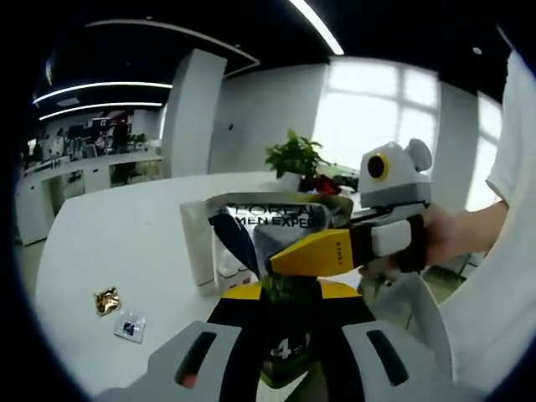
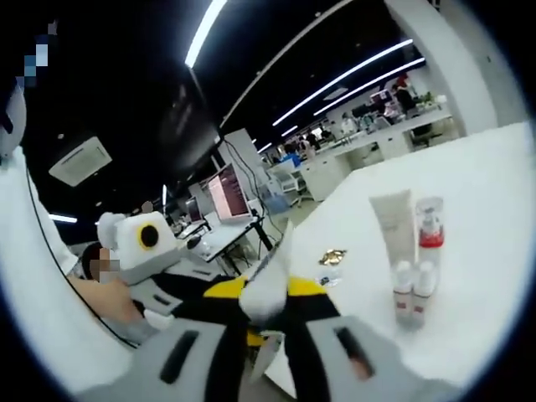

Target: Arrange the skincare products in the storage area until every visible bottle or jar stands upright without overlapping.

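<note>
On the white table, both views:
Table (image 1: 126,251): broad white top, everything sits on it or hangs just over it.
Bag (image 1: 276,219): clear pouch printed with dark brand lettering, held up above the table, mouth uppermost; what is inside I cannot make out.
Right gripper (image 1: 285,261): in the left gripper view it comes in from the right, yellow jaw laid against the bag; in its own view the jaws are closed on a white fold (image 2: 266,293) of that bag.
Left gripper (image 1: 283,335): jaws pinched on a dark green item (image 1: 285,331) at the bag's foot.
Tube (image 2: 394,226): white, upright, well apart from the bag.
Pump bottle (image 2: 429,224): clear, red band, upright just beside the tube.
Small bottles (image 2: 413,293): two white ones, upright, side by side.
Sachets (image 1: 107,300): gold one, and a pale one (image 1: 129,327) beside it, flat on the table.
</note>
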Motion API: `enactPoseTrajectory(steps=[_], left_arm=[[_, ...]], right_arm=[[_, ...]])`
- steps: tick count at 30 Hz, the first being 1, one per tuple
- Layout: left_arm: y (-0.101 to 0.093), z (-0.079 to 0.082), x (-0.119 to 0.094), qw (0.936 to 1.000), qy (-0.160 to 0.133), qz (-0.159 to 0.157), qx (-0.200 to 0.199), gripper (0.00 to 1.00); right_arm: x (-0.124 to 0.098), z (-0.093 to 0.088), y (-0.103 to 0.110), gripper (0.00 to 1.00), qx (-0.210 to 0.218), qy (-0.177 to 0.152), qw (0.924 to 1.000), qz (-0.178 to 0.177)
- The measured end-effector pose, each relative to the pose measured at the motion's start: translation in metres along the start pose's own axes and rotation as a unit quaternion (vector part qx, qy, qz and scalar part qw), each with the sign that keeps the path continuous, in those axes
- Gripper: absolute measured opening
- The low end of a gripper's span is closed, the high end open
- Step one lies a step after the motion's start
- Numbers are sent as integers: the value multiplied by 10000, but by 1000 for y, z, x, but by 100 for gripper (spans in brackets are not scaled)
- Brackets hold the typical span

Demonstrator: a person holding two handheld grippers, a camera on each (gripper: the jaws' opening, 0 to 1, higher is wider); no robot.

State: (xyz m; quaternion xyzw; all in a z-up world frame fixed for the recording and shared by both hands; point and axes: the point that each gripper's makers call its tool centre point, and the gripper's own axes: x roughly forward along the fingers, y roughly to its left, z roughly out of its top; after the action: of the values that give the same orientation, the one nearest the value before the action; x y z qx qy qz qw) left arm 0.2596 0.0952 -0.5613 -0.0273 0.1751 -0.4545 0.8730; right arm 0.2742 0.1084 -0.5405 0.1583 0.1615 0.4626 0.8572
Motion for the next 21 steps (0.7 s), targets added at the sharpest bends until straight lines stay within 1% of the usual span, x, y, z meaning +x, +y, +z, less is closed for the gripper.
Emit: enactPoseTrajectory(steps=[1, 3, 5, 12, 16, 17, 18, 21], left_arm=[[0, 0, 0, 10000, 2, -10, 4, 23], [-2, -1, 1, 10000, 28, -30, 48, 25], [-3, -2, 1, 10000, 39, -68, 23, 27], [-3, -3, 2, 9999, 93, -74, 78, 33], [1, -5, 0, 9999, 132, -33, 0, 39], [3, -5, -2, 9999, 144, 9, -4, 39], [6, -5, -4, 9999, 135, 47, 10, 38], [10, -2, -12, 9999, 61, 31, -118, 38]], right_arm=[[0, 0, 1, 9, 12, 5, 10000, 26], [0, 0, 1, 8, -130, 35, 9999, 38], [-1, 0, 2, 6, -173, 55, 9998, 50], [-1, -2, 3, 4, -244, 135, 9996, 92], [-1, -2, 3, 4, -244, 141, 9996, 103], [-2, -2, 3, 1, -259, 153, 9994, 143], [-3, -1, 2, 1, -287, 147, 9994, 98], [-6, 1, -1, 1, -247, 139, 9995, 119]])
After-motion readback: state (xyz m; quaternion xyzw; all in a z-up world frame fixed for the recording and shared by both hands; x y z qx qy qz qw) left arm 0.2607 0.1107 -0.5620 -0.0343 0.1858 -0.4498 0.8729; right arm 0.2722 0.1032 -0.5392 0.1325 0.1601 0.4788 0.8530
